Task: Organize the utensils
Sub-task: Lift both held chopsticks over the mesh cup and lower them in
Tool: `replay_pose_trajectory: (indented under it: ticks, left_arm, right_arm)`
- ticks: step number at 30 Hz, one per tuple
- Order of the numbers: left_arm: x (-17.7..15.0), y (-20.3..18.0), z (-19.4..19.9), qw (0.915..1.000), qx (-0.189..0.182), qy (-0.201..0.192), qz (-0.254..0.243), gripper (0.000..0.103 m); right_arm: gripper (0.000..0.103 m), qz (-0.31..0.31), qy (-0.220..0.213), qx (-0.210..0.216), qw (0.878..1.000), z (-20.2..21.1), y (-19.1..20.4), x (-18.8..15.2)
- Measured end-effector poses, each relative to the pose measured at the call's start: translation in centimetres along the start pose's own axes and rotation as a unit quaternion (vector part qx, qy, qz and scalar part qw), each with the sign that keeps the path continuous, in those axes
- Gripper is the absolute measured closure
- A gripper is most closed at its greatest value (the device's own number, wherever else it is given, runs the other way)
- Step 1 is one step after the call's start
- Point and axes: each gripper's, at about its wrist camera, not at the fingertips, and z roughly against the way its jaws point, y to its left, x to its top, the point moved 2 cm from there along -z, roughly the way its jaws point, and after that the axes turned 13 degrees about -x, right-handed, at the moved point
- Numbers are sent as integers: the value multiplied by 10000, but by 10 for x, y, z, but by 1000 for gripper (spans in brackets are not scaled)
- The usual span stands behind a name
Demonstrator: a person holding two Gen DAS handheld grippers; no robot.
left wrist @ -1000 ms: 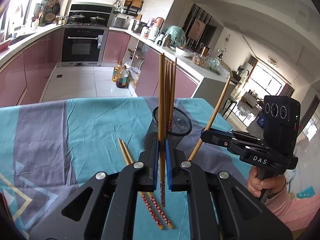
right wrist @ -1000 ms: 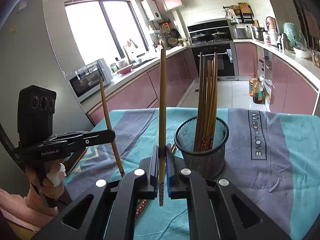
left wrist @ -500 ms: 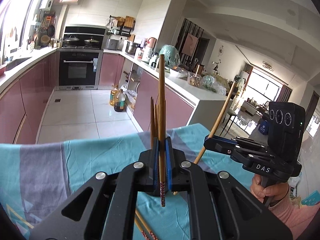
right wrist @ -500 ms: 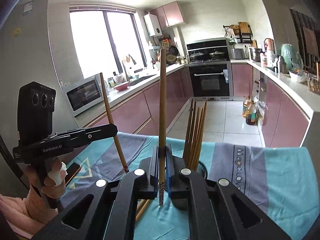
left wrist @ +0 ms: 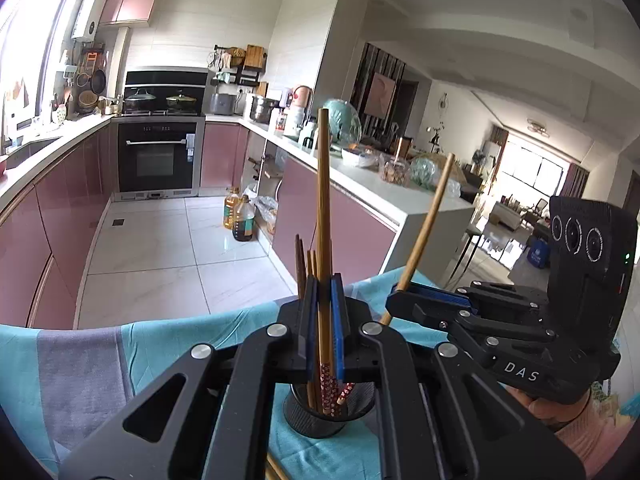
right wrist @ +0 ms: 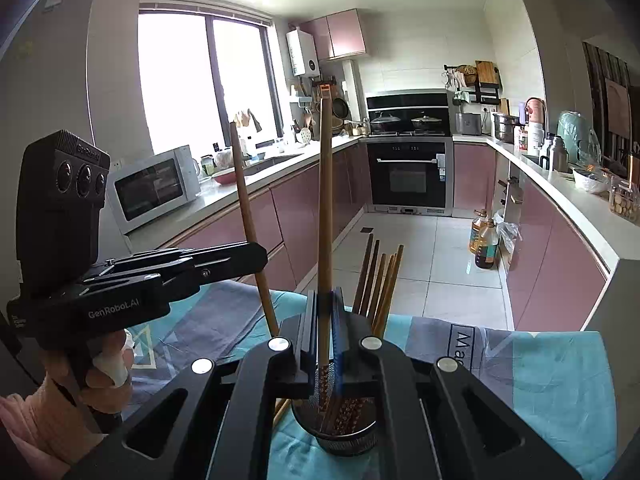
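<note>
A chopstick (left wrist: 323, 216) is being pinched upright by the left claw (left wrist: 323, 338), right above the mesh cup (left wrist: 329, 414). Its patterned end is dipping into the cup's mouth. Another chopstick (right wrist: 325, 208) is being squeezed upright by the right claw (right wrist: 325, 336), also right above the cup. More chopsticks (right wrist: 380, 280) are being kept standing in the cup. The cup is being carried by the blue cloth (right wrist: 552, 376) on the tabletop. Behind the cup, an oven (right wrist: 409, 172) is being seen.
</note>
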Motion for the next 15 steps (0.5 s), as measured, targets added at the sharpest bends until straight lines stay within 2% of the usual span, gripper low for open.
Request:
replay_pose_trajectory:
  ticks: [7,15]
  left_arm:
    - [-18,4,-25,9987,61,496,-12,96]
    - [-33,18,-47,9955,55,943,45,96]
  right_arm:
    - [97,11,459,17,9989,-31,-1,-16]
    - [97,-56,828,32,9965,-46,-5,-31]
